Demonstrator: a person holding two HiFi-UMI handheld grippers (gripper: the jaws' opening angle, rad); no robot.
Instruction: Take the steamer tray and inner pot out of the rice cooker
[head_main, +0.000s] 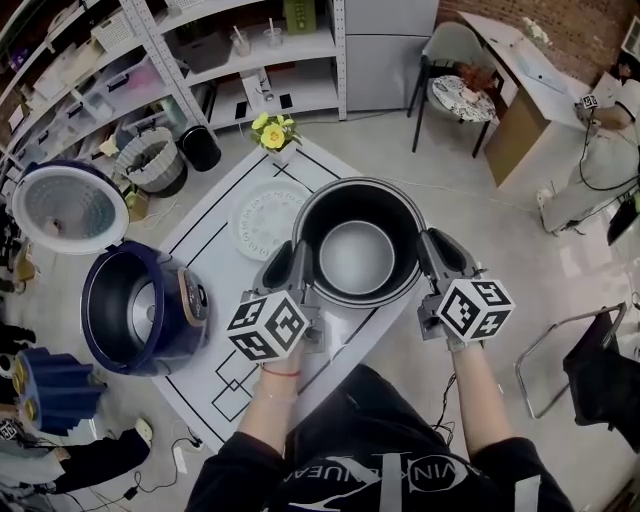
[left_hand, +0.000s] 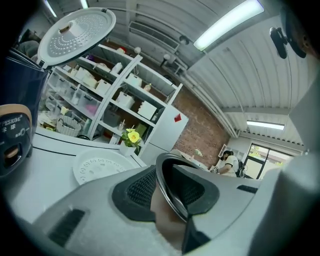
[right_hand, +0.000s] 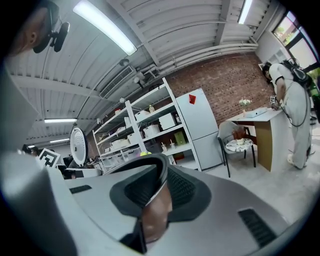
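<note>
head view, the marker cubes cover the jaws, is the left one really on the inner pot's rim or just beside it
Observer: It is on it. In the left gripper view, the left gripper has the rim of the inner pot between its jaws, with one pad pressed on each side of the rim.
Operator: and the right one, same grip or only touching
Observer: Same grip. In the right gripper view, the right gripper is closed on the rim, and the pot's wall runs down between the two pads.
</note>
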